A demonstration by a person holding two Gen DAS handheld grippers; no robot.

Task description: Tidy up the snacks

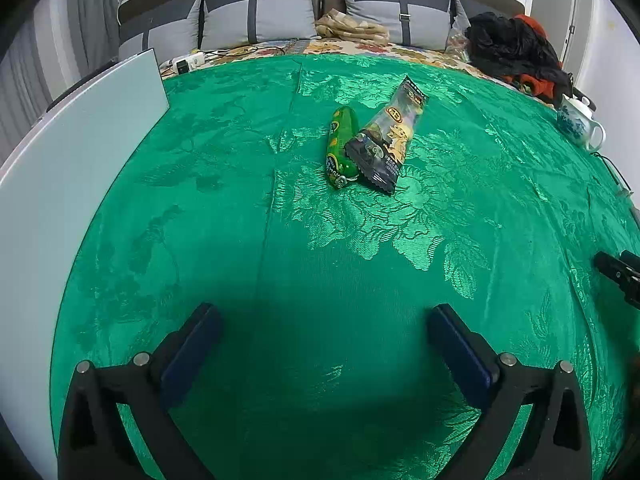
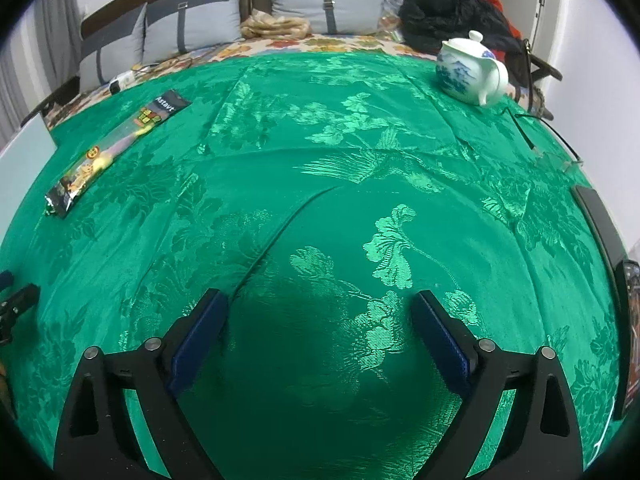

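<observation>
A white board (image 1: pixel 80 152) lay at the cloth's (image 1: pixel 320 264) left edge. Mid-cloth, the green sausage (image 1: pixel 340 142) touched the dark packet (image 1: pixel 386 140), both running away, packet leaning right. A teapot (image 1: pixel 578 120) stood far right. Left gripper (image 1: pixel 320 350) and right gripper (image 2: pixel 320 332) gaped wide, empty.

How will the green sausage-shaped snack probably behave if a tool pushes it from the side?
The green sausage-shaped snack looks round and tube-like, so it may roll on the green tablecloth. Its glossy wrapper suggests it could be slippery. It lies against the long dark snack packet, which might block rolling toward that side.
</observation>
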